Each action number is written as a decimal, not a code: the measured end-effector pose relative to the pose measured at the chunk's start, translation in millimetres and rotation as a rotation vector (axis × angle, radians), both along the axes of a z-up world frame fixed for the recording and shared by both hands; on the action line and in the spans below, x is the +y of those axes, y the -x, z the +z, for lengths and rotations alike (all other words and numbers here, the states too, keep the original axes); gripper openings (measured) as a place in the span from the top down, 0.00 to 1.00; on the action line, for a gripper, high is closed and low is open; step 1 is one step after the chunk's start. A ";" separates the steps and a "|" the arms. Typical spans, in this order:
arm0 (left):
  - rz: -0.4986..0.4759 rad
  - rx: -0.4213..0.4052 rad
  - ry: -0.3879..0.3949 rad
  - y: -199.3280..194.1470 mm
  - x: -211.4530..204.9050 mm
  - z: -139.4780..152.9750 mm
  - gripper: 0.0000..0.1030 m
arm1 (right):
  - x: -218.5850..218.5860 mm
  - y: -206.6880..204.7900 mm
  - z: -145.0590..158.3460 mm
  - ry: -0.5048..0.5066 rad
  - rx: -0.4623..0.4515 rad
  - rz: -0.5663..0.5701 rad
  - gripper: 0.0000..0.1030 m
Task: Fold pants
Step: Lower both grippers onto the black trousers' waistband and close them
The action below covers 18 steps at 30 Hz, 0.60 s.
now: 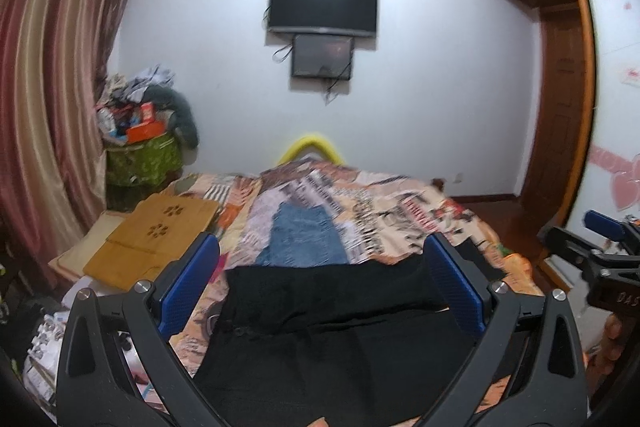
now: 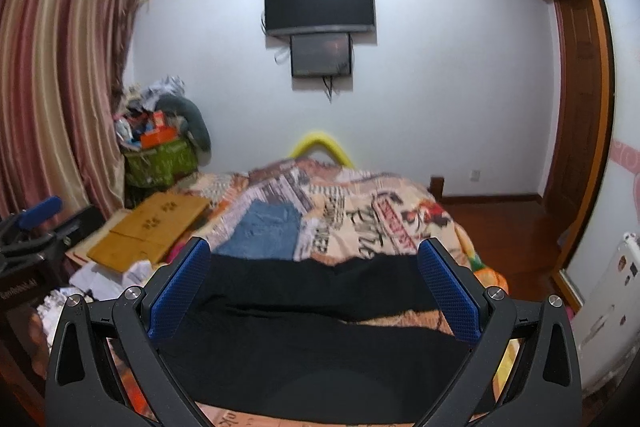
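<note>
Black pants (image 1: 332, 311): laid flat across the near end of the bed (image 1: 400, 211), spread almost from one side edge to the other; a strip of the patterned bedcover is seen between two dark layers in the right wrist view (image 2: 400, 319).

Left gripper (image 1: 320, 287): held above the pants, blue pads (image 1: 188, 283) spread wide apart, nothing held between them.

Right gripper (image 2: 314, 291): likewise held over the pants, pads (image 2: 448, 291) wide apart, nothing grasped. It is also seen at the right edge of the left wrist view (image 1: 600, 239), off the bed's right side.

Folded denim garment (image 1: 300, 235): placed on the bedcover just beyond the far edge of the pants, near the middle of the bed.

Wooden board (image 1: 156, 239): rested on the left edge of the bed, beside the denim.

Open room: the far half of the bed beyond the denim is uncovered; bare wooden floor (image 2: 500, 223) is seen past the right edge. The left side is crowded by a heaped green basket (image 1: 140, 159) and a striped curtain (image 1: 52, 87).
</note>
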<state>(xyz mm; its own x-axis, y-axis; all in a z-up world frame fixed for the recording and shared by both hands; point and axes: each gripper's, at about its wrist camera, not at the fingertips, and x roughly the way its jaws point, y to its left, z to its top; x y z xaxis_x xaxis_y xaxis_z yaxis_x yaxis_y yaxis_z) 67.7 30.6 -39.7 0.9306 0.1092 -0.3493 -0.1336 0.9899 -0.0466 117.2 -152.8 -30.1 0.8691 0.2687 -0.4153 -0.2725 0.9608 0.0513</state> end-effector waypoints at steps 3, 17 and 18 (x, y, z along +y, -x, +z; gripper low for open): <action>0.030 0.057 0.023 -22.9 17.2 -18.7 0.00 | -0.8 -20.7 -17.6 0.004 0.055 -0.017 0.00; 0.091 0.309 -0.002 -136.1 89.9 -118.9 0.00 | -0.7 -118.7 -101.8 0.099 0.282 -0.045 0.00; 0.088 0.325 0.002 -142.5 94.4 -123.0 0.00 | 1.3 -130.2 -107.3 0.122 0.306 -0.055 0.00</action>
<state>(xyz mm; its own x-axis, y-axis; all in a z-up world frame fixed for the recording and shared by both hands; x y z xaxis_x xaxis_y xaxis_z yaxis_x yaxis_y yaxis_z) 210.3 125.0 -162.6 0.7576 0.1833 -0.6265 -0.2269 0.9739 0.0105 247.4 -151.5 -137.4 0.7112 0.1570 -0.6853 -0.2101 0.9777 0.0059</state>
